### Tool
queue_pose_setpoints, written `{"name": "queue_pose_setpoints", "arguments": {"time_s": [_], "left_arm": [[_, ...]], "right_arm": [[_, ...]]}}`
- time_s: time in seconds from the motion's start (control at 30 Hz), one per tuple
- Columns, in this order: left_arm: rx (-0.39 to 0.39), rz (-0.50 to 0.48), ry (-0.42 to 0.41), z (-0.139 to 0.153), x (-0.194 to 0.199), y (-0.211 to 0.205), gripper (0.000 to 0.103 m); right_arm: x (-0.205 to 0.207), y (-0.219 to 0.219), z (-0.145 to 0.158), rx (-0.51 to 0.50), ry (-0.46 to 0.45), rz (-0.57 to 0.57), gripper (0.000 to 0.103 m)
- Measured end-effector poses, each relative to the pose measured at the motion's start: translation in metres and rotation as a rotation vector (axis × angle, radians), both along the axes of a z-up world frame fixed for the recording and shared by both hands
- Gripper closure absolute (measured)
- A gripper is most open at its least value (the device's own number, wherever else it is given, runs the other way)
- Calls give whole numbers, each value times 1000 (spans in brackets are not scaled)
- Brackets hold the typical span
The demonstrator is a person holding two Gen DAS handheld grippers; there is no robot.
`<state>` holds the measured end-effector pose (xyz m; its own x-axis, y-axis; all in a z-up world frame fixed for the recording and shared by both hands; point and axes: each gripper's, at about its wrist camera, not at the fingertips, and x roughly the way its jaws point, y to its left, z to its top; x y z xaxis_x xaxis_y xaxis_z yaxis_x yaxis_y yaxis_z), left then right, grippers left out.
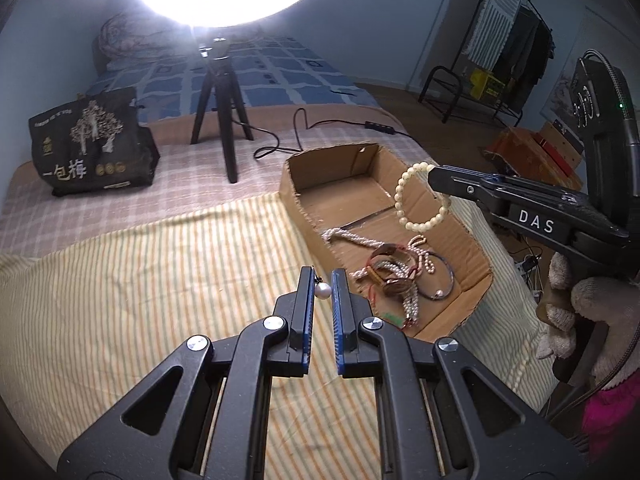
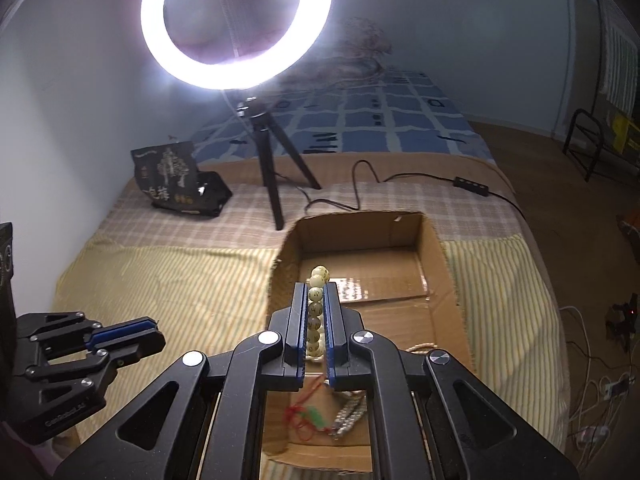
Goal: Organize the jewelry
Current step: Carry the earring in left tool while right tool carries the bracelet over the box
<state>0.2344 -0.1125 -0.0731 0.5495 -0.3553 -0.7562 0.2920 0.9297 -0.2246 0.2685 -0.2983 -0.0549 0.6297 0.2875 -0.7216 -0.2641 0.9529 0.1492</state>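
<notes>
An open cardboard box (image 1: 472, 256) sits on the striped cloth and holds a tangle of pearl strands, bangles and a red cord (image 1: 396, 276). My left gripper (image 1: 322, 276) is above the cloth just left of the box; a small pearl earring (image 1: 322, 290) hangs against its left finger, with a gap to the right finger. My right gripper (image 2: 316, 292) is shut on a cream bead bracelet (image 2: 316, 308) and holds it over the box (image 2: 452, 280). The bracelet also shows in the left wrist view (image 1: 404, 192), hanging from the right gripper (image 1: 434, 178).
A ring light on a black tripod (image 1: 218, 100) stands behind the box, its cable (image 1: 304, 124) running right. A black printed bag (image 1: 92, 148) lies at the back left. The bed edge drops off to the right, with cables on the floor (image 2: 600, 380).
</notes>
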Motion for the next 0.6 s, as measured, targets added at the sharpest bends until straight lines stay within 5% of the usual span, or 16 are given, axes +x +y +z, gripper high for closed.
{"name": "queue_pose_setpoints", "arguments": {"time_s": [0.6], "left_arm": [[11,-44,-27,-1,23,-55,97]], "right_arm": [[20,-41,-19,0,38,-66,97]]}}
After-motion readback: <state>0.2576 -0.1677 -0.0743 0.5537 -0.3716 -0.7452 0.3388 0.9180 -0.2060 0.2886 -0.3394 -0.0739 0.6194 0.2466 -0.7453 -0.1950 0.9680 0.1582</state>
